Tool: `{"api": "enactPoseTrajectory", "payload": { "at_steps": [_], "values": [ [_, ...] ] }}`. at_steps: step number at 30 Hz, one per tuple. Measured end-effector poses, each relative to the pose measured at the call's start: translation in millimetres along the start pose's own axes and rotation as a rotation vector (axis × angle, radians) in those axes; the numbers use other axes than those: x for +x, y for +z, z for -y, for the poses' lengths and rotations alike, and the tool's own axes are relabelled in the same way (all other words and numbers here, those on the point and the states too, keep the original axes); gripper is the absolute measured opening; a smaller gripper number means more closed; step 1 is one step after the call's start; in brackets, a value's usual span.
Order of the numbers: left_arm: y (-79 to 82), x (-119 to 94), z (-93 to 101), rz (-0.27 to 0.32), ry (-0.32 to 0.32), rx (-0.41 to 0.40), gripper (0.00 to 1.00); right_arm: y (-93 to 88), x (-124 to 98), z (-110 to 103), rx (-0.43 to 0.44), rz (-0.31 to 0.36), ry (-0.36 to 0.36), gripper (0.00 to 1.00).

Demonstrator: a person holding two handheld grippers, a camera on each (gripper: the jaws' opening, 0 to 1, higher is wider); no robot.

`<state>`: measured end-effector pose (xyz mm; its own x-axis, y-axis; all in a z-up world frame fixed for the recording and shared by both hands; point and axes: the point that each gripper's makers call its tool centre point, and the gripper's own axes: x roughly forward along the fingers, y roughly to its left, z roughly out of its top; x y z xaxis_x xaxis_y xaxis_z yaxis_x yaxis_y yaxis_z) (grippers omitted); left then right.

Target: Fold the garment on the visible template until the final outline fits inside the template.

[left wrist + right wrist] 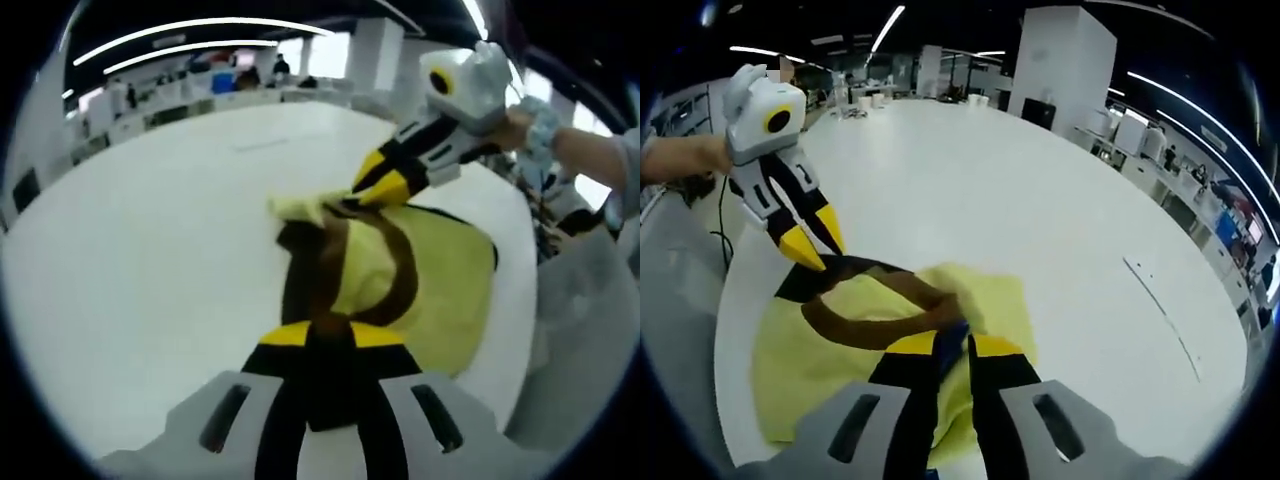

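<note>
We see a yellow garment (440,280) with brown trim (865,330) on the white table (150,250); left gripper (325,325) pinching the trim, right gripper (952,338) pinching yellow cloth

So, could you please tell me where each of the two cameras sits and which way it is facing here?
Left gripper view: rides on the left gripper, looking along its jaws, shut on the yellow garment; beyond it the right gripper and a person's hand.
Right gripper view: rides on the right gripper, looking across the garment on the white table; the left gripper enters from the left.
Shared: the garment, its brown trim, the table, both grippers.
</note>
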<state>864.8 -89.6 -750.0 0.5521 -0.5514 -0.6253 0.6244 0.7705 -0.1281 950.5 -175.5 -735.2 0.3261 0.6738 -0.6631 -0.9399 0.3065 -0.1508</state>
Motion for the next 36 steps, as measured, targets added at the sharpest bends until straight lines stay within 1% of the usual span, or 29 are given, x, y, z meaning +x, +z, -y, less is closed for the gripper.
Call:
{"api": "enactPoseTrajectory", "payload": {
  "at_steps": [5,17,22,26,30,36],
  "values": [
    [-7.0,7,-0.9,-0.020,-0.005,-0.006,0.10,-2.3,4,2,-0.006,-0.004,0.004,0.11],
    [-11.2,16,-8.8,-0.032,0.004,-0.024,0.11,-1.5,12,-2,-0.019,-0.007,0.033,0.10],
    [-13.5,19,-9.3,-0.050,0.002,-0.015,0.11,-2.1,15,-1,-0.019,-0.012,0.034,0.12],
    [-13.4,19,-9.2,-0.051,0.001,-0.009,0.11,-5.3,18,1,-0.012,-0.020,0.035,0.13],
    [-13.9,19,-8.3,-0.070,0.010,0.028,0.11,-4.3,19,-2,-0.013,-0.018,0.045,0.10],
    [-14.3,20,-8.6,-0.076,0.012,0.027,0.10,-10.1,25,-5,-0.007,-0.040,0.057,0.10]
  ]
}}
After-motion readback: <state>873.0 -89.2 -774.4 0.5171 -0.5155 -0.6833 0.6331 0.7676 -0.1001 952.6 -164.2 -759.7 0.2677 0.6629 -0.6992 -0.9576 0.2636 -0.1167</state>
